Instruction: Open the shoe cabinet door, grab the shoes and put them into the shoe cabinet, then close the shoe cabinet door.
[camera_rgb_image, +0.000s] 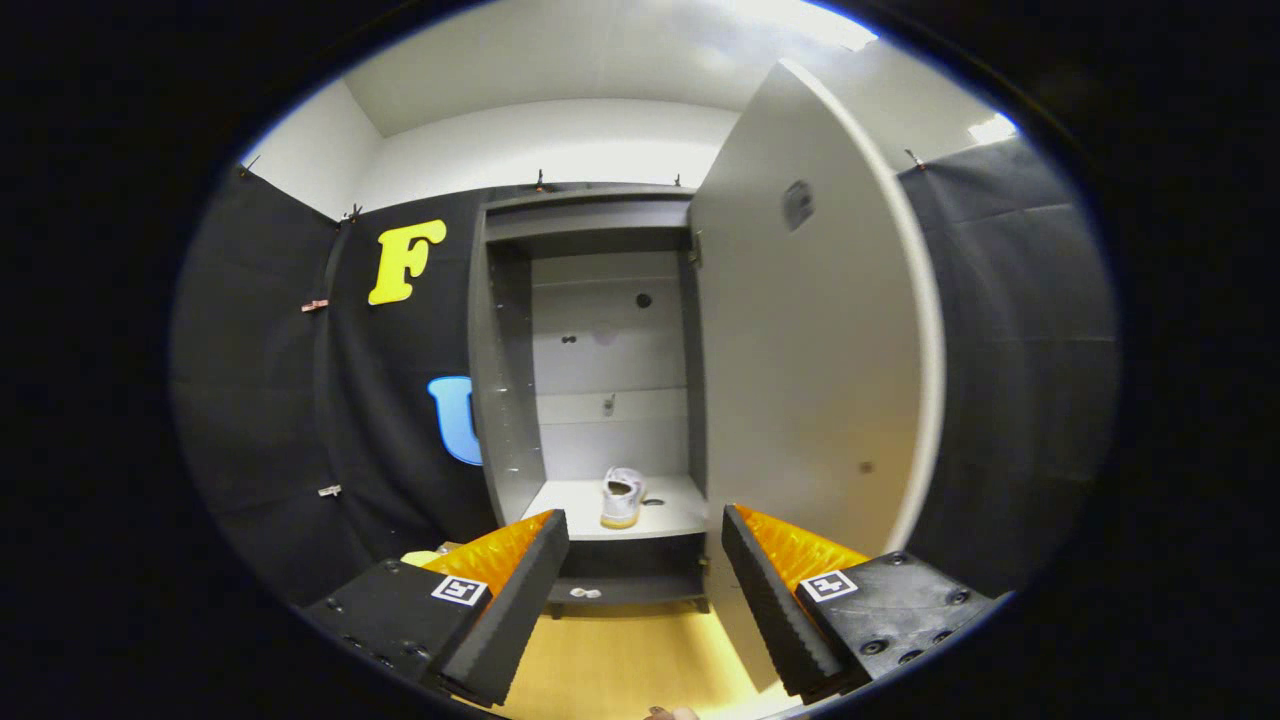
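Closest in, the claw (645, 540) sits spread wide, its two fingers well apart and gripping nothing at all, just bare air between them. Under the fingers runs a light wooden floor (620, 660), and a small bit of something sits at the very bottom of it, too cut off to name. Just beside the left finger, something yellowish (425, 555) pokes out low down, too hidden to identify. Moving ahead, beyond the fingertips, stands the shoe cabinet (590, 370), grey and tall, and its door (810, 340) is swung open to the right, edge-on towards us, reaching down past the right finger. Inside, on the cabinet's pale shelf (670, 515), there's one light-coloured shoe (622, 497), set upright with its opening facing us, lined up between the two fingers but well beyond them. A small dark hole sits just right of it on the shelf. Farther back, the cabinet's rear panel (610, 340) shows a few small holes. Behind everything hangs the black cloth wall (260, 400).
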